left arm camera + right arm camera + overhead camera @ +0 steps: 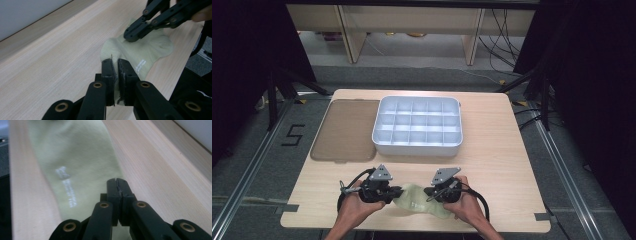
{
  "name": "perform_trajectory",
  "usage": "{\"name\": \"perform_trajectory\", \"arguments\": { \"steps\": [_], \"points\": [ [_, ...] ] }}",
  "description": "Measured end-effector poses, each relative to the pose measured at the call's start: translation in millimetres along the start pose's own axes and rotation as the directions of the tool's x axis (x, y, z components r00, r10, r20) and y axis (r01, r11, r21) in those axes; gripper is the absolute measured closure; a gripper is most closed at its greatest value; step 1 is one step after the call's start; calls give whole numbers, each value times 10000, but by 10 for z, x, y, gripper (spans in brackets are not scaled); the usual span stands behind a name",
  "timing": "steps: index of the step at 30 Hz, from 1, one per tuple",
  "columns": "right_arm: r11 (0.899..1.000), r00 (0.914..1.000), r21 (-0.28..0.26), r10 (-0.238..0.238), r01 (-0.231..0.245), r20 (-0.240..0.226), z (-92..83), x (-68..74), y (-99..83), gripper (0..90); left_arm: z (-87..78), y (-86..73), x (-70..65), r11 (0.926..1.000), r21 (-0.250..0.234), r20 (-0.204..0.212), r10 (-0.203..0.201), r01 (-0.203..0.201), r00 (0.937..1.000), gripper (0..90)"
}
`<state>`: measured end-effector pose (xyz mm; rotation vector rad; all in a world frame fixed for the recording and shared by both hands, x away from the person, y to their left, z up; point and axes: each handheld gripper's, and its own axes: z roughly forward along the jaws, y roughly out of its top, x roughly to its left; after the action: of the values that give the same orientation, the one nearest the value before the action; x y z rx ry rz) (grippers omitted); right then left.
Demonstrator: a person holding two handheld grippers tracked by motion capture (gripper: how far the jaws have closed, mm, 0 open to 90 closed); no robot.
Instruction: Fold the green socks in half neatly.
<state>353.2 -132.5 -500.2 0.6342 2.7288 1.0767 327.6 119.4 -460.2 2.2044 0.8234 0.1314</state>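
A pale green sock [414, 202] with small white lettering lies near the table's front edge, stretched between my two grippers. My left gripper [398, 192] is shut on the sock's left end; in the left gripper view its jaws [117, 62] pinch a fold of the sock [147, 50]. My right gripper [428, 191] is shut too, its tips at the sock's far edge. The left gripper view shows the right gripper [128, 36] pressing into that edge. In the right gripper view the shut right gripper [117, 181] sits over the sock [75, 157], with only a sliver of fabric showing between the pads.
A white compartment box [412, 148] with several empty cells stands at the table's middle back. A brown flat lid [346, 130] lies to its left. Bare wood [497, 170] stretches to the right of my hands. The front edge is close under both hands.
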Motion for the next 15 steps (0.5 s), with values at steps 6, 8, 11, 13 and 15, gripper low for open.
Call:
{"name": "perform_trajectory", "arguments": {
  "steps": [6,8,11,13,15],
  "points": [
    [9998,9997,166,145,-142,-194,105,-2,33,900,-4,100,-31,9998,-202,56,43,-42,10000,834],
    [9996,9996,77,255,-254,-147,133,12,51,900,-11,125,-50,9998,-200,123,67,-65,9999,834],
    [9992,9987,5,390,-390,-343,180,26,82,900,-18,154,-50,9995,-221,148,250,-247,9996,835],
    [9994,9988,96,347,-344,-350,188,31,104,900,-8,160,-49,9996,-149,202,244,-241,9995,835],
    [9993,9986,-32,363,-365,-397,194,36,105,897,4,156,-51,9996,-119,209,257,-254,9995,835]
  ]
}}
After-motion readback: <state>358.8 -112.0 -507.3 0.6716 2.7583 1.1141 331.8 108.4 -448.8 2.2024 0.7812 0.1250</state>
